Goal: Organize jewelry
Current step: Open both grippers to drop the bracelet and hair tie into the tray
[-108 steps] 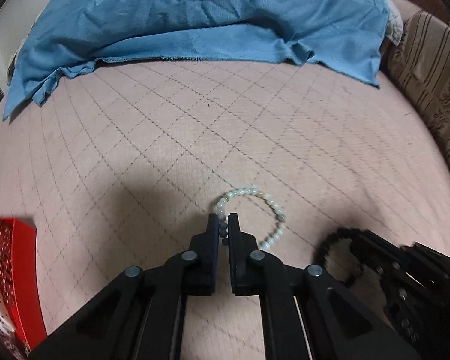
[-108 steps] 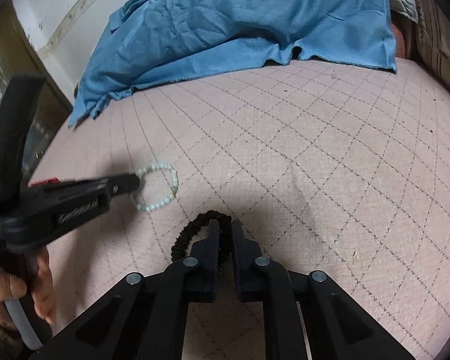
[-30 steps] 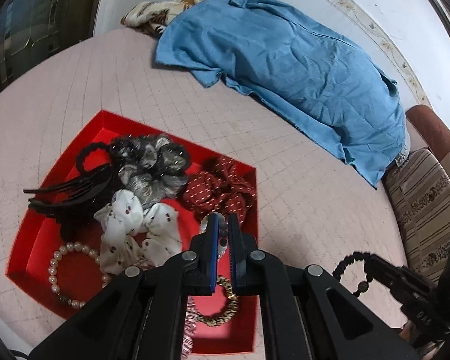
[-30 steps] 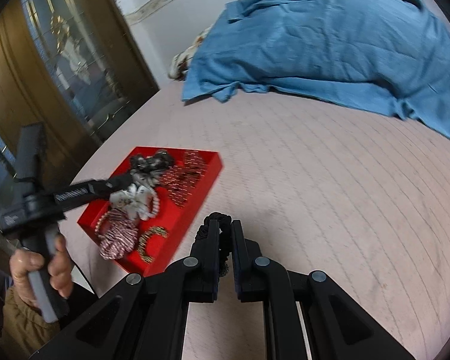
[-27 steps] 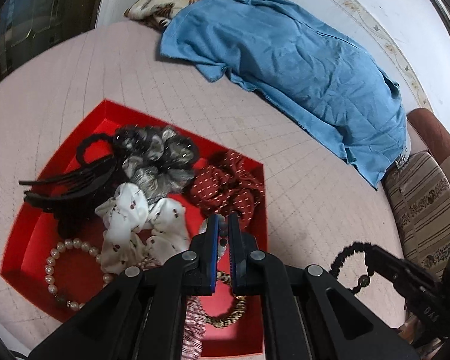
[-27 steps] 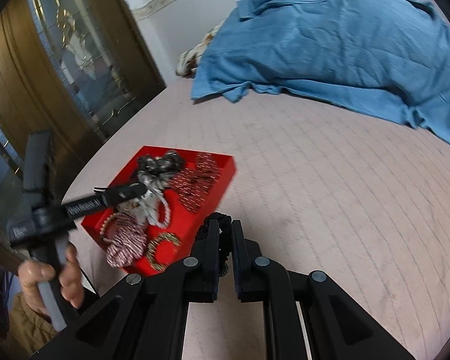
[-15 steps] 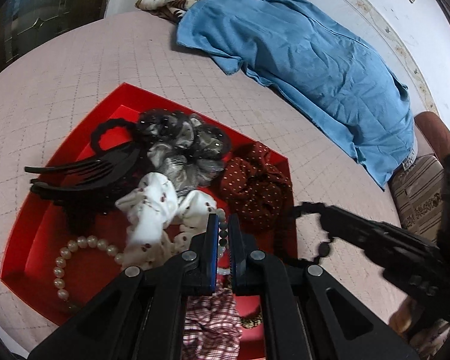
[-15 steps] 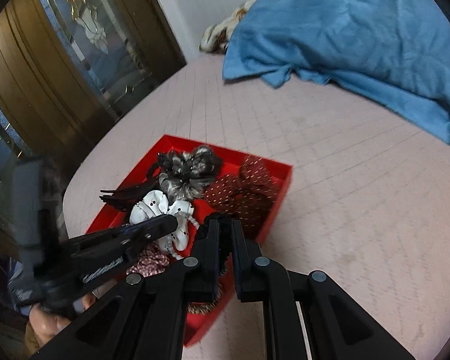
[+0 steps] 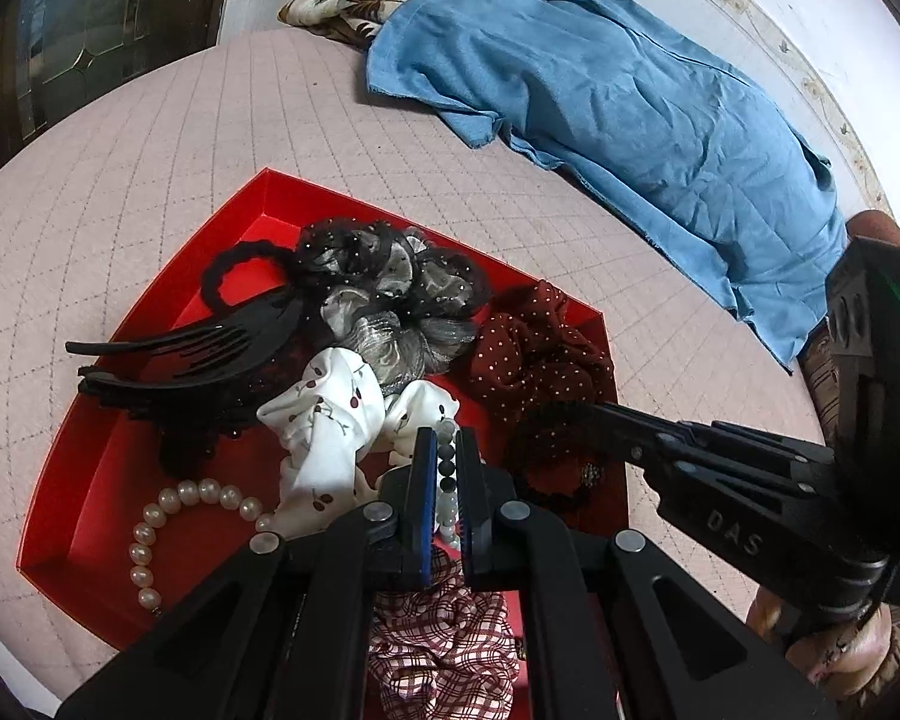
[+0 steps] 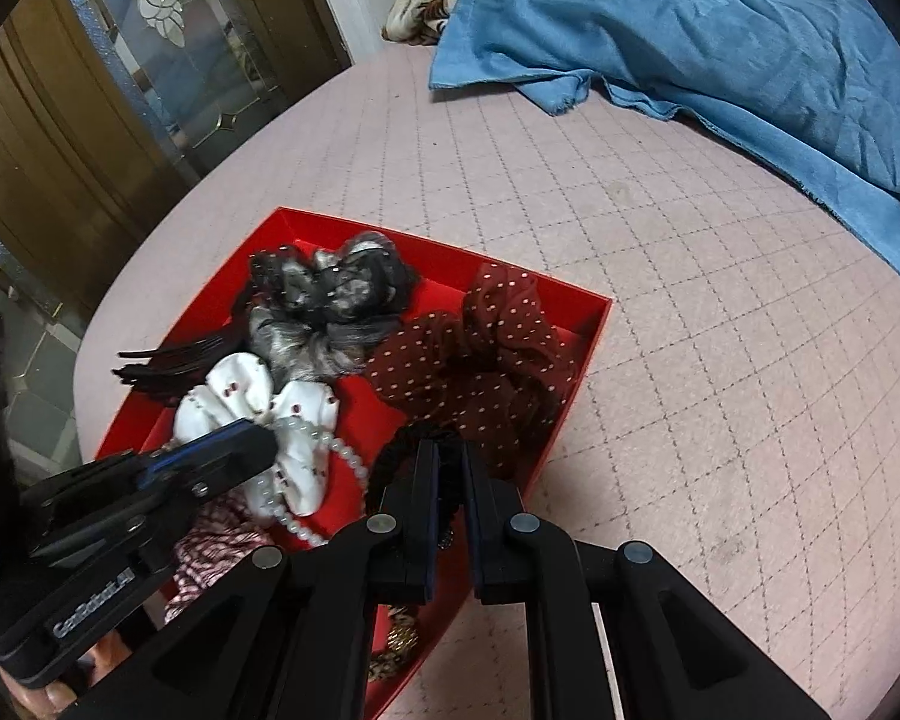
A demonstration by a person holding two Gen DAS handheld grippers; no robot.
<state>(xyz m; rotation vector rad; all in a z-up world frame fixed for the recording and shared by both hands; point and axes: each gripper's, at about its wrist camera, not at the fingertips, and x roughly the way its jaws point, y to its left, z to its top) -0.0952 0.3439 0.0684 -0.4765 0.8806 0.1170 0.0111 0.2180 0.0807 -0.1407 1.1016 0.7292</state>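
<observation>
A pale bead bracelet (image 9: 447, 468) is pinched in the left hand-held gripper (image 9: 444, 483) and a black bead bracelet (image 10: 426, 450) in the right hand-held gripper (image 10: 449, 480), both held over the red tray (image 9: 168, 294) on the quilted pink bed (image 10: 720, 312), beside a blue cloth (image 9: 618, 90).

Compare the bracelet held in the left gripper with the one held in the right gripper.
The pale bead bracelet in the left gripper is made of round, whitish-green beads with a few dark ones; the black bracelet in the right gripper is dark and rough-textured. The pale one hangs beside the white scrunchie; the black one hangs near the maroon dotted scrunchie. Both are pinched between shut fingers over the red tray.
</observation>
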